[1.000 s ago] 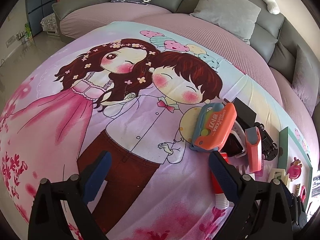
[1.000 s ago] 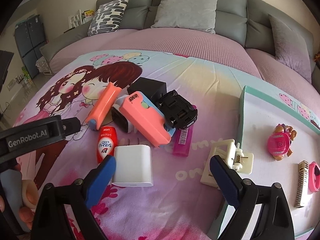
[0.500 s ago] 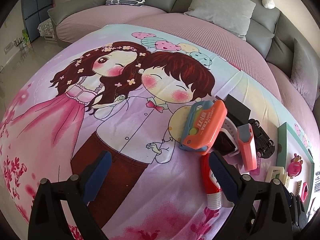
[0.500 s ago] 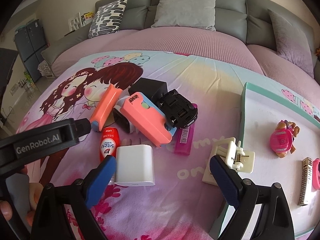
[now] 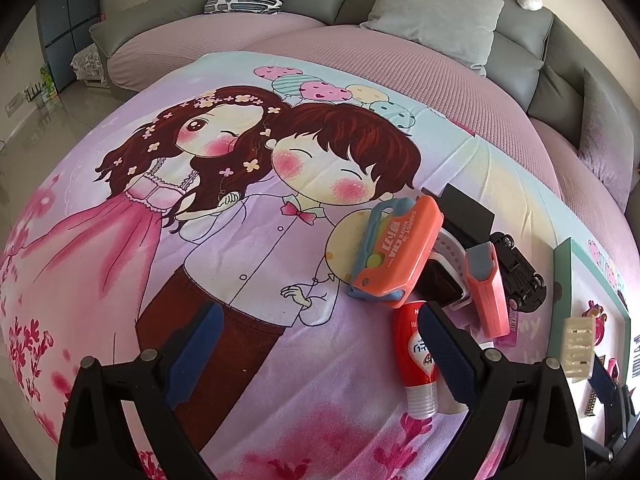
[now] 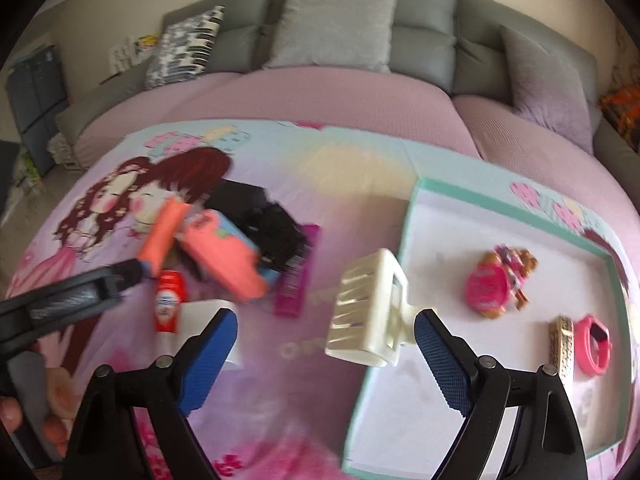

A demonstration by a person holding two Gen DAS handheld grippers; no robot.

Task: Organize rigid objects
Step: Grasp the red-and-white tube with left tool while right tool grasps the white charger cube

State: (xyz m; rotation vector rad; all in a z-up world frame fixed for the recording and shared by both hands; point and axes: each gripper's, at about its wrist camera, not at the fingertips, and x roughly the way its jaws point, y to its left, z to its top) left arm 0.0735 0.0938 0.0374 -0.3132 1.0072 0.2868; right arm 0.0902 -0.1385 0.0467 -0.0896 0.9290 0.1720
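Left gripper (image 5: 316,356) fingers spread wide and empty over the cartoon blanket (image 5: 240,264), red tube (image 5: 416,360) just beside. Right gripper (image 6: 325,320) fingers also wide apart, clamping nothing. The cream plastic clip (image 6: 368,308) is tipped up at the tray (image 6: 408,240) left rim, tail touching the right finger. Likely light, stiff, slick: pinch its flat body. A second ago the clip lay flat; the right view has since shifted trayward and blurred.
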